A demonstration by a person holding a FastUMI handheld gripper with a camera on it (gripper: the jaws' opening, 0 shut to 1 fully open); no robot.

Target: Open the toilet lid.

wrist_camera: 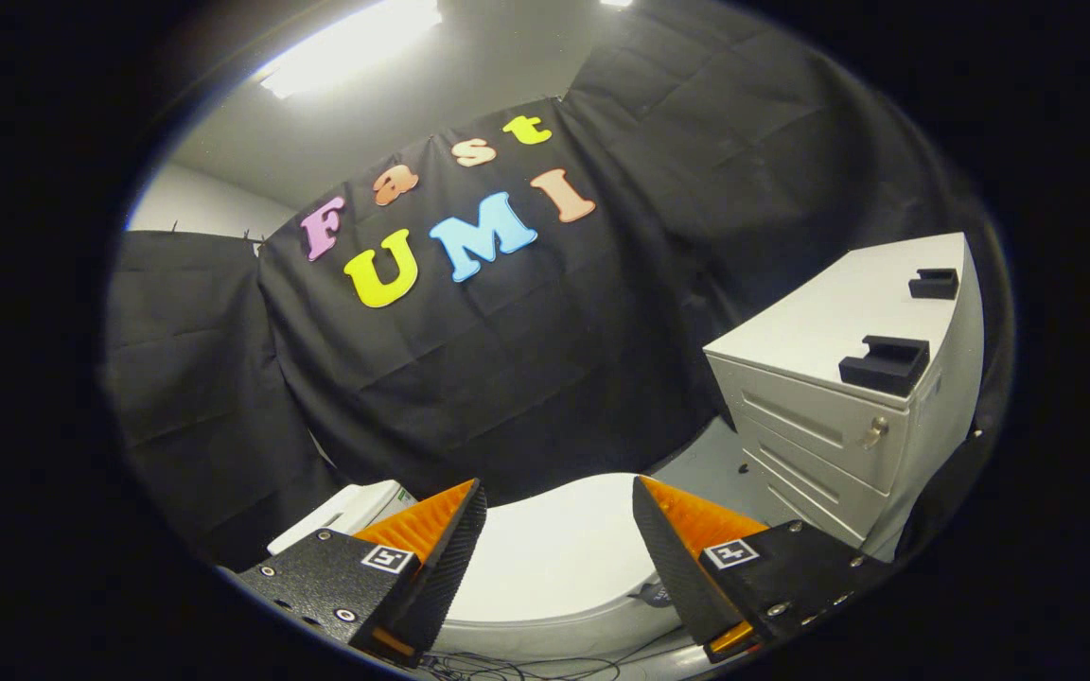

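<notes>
A white toilet with its lid [559, 553] down lies below and just ahead of my fingers, the lid's smooth top showing in the gap between them. The white cistern [356, 511] sits at the left behind the left finger. My gripper [559, 497] hovers above the lid, open, with a wide gap and nothing held. The fingers do not touch the lid.
A white drawer cabinet [838, 416] with a small lock knob stands to the right of the toilet, with two black holders [886, 364] on top. Black cloth walls close in behind and to the left. Thin cables [507, 667] lie on the floor at the toilet's base.
</notes>
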